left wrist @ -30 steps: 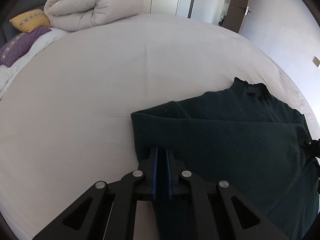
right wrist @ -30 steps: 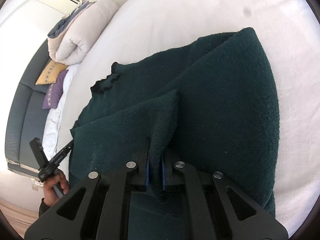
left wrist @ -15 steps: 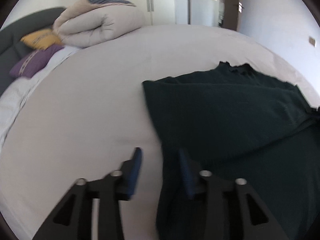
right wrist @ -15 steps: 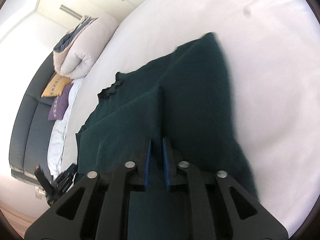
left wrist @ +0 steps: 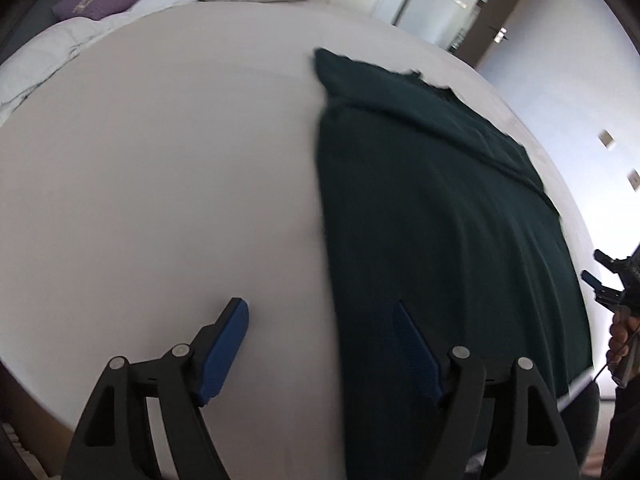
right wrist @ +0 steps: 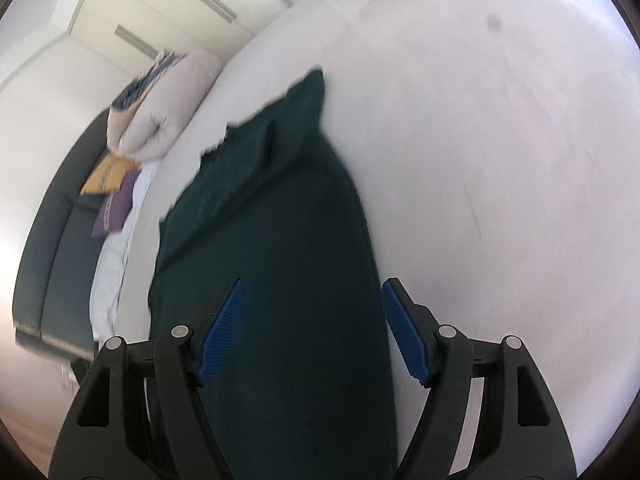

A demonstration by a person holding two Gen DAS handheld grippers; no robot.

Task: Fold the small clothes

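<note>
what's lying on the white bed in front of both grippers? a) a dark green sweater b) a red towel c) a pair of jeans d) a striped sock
a: a dark green sweater lies spread on the white bed, below both grippers' open jaws.

Sweater's (right wrist: pixel 280 264) near end out of frame

Daylight is washing over a white bed (left wrist: pixel 160 168). A rolled duvet (right wrist: pixel 168 104), yellow cushion (right wrist: pixel 108 176) and purple cushion (right wrist: pixel 116 208) are lying against the dark headboard (right wrist: pixel 48 248); pale wardrobes (right wrist: pixel 168 12) are standing behind.
</note>
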